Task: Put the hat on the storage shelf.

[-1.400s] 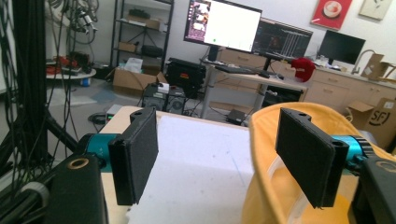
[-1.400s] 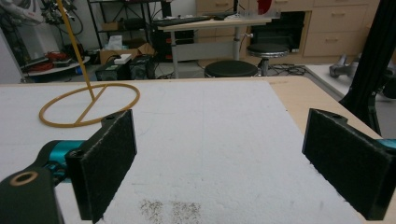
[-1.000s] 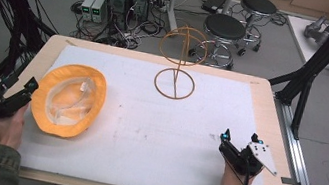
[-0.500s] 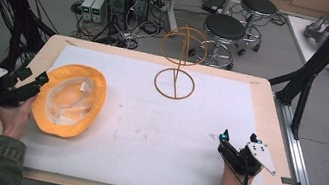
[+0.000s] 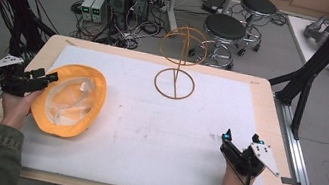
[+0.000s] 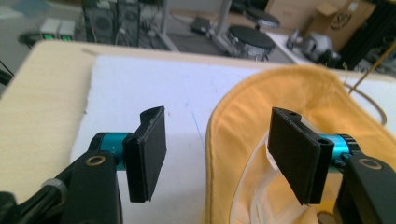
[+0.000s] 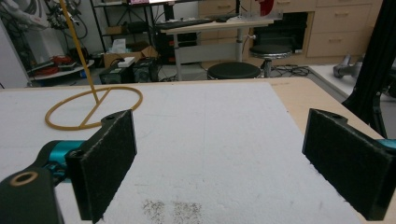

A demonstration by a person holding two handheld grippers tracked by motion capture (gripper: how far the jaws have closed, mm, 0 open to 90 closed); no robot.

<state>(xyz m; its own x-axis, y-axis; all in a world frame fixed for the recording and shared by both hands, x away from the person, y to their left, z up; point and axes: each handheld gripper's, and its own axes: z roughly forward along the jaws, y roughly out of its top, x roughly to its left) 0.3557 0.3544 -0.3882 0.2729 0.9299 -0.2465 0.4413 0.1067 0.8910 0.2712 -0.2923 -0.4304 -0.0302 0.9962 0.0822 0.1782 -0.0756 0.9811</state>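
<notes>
A: Starting at the left, what is there?

B: The left tongs (image 5: 51, 76) sit at the left edge of the bench (image 5: 263, 96), held in the person's left hand (image 5: 15, 105). Their jaws are spread apart. In the left gripper view, the brim of the yellow hat (image 6: 243, 135) lies in the gap between them, though neither pad touches it.

A: And the hat itself?

B: It lies upside down on the white mat (image 5: 160, 137), at the mat's left side, pale lining facing up.

A: Middle of the bench?

B: A wire hat stand (image 5: 177, 67) stands upright toward the far edge, its round base flat on the mat, well apart from the hat.

A: The right?

B: The right tongs (image 5: 241, 136) rest near the mat's near right corner, in the right hand (image 5: 234, 183). Their jaws are wide apart, with bare mat between them.
</notes>
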